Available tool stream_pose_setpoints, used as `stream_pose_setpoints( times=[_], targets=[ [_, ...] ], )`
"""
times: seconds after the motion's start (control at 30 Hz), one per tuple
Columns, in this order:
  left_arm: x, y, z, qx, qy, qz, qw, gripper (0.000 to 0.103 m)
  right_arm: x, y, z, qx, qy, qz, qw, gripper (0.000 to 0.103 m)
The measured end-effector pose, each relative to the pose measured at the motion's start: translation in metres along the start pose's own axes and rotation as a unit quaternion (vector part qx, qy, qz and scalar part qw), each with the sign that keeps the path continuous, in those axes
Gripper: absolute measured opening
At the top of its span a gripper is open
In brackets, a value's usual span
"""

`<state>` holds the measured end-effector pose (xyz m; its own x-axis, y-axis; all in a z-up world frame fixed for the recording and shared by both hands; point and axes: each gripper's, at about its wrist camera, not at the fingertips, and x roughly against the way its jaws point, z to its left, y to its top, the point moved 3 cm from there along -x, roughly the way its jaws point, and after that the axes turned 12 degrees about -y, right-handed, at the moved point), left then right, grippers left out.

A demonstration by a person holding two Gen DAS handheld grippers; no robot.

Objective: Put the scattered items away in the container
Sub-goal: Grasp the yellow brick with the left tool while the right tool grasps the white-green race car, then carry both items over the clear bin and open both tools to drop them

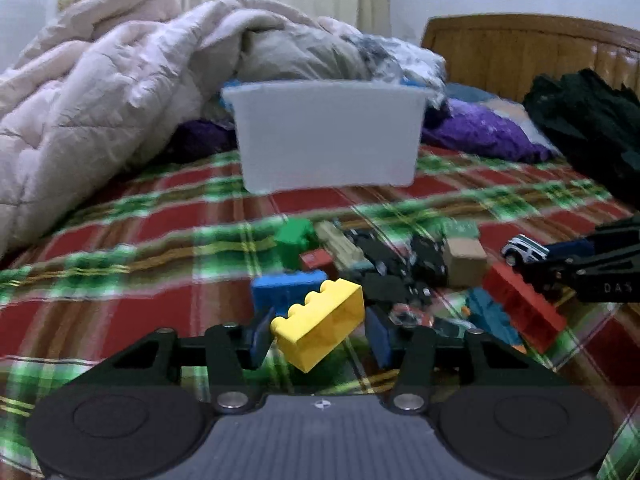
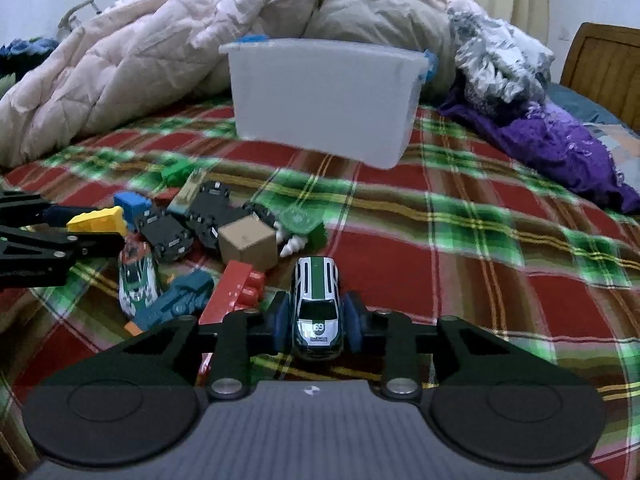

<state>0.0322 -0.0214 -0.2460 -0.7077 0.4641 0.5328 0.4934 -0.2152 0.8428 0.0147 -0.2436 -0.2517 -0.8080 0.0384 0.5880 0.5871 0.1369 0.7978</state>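
My left gripper [image 1: 318, 334] is shut on a yellow brick [image 1: 320, 326], tilted, held above the plaid bedspread. My right gripper [image 2: 318, 322] is shut on a white and green toy car [image 2: 317, 308]. The white plastic container [image 1: 326, 136] stands beyond the pile, against the quilt; it also shows in the right wrist view [image 2: 324, 96]. Scattered toys lie between: a blue brick [image 1: 286, 290], a green brick [image 1: 294, 240], a red brick [image 2: 234, 290], a wooden cube [image 2: 250, 242], several black cars [image 2: 208, 208] and a teal toy [image 2: 180, 300].
A pink quilt [image 1: 100, 92] is piled at the back left. Purple cloth [image 2: 552, 144] and dark clothing [image 1: 588, 120] lie to the right. A wooden headboard [image 1: 520, 52] stands behind.
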Motion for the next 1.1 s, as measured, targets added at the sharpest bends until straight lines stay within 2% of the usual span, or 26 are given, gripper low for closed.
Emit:
stream_pose_setpoints(
  times=[0.13,0.27,0.43,0.57,0.67,0.8,1.0,1.03,1.1],
  targets=[
    [0.016,0.015,0.004,0.003,0.006,-0.016,0.9998,0.053,0.011,0.006,-0.006,-0.016,-0.005,-0.023,1.000,0.033],
    [0.028,0.049,0.010,-0.007,0.009,-0.031,0.9994,0.053,0.026,0.029,-0.010,-0.027,-0.003,-0.058,0.998,0.033],
    [0.025,0.104,0.021,0.006,0.007,-0.046,0.9989,0.053,0.032,0.085,-0.021,-0.042,0.009,-0.092,0.995,0.033],
    [0.007,0.157,0.033,0.034,-0.006,-0.054,0.9979,0.053,0.017,0.138,-0.035,-0.061,0.020,-0.101,0.993,0.033],
    [-0.017,0.194,0.035,0.022,-0.008,-0.059,0.9980,0.053,0.000,0.176,-0.039,-0.055,0.018,-0.109,0.992,0.033],
    [-0.060,0.223,0.044,0.028,-0.012,-0.039,0.9988,0.053,-0.042,0.209,-0.038,-0.043,0.012,-0.091,0.995,0.033],
    [-0.123,0.250,0.069,0.055,-0.015,0.001,0.9984,0.053,-0.104,0.232,-0.039,-0.035,0.013,-0.043,0.998,0.033],
    [-0.134,0.251,0.073,0.060,-0.013,0.014,0.9980,0.056,-0.112,0.235,-0.039,-0.033,0.011,-0.038,0.999,0.033],
    [-0.157,0.252,0.081,0.067,-0.004,0.052,0.9964,0.072,-0.126,0.239,-0.037,-0.028,0.007,-0.024,0.999,0.036]
  ],
)
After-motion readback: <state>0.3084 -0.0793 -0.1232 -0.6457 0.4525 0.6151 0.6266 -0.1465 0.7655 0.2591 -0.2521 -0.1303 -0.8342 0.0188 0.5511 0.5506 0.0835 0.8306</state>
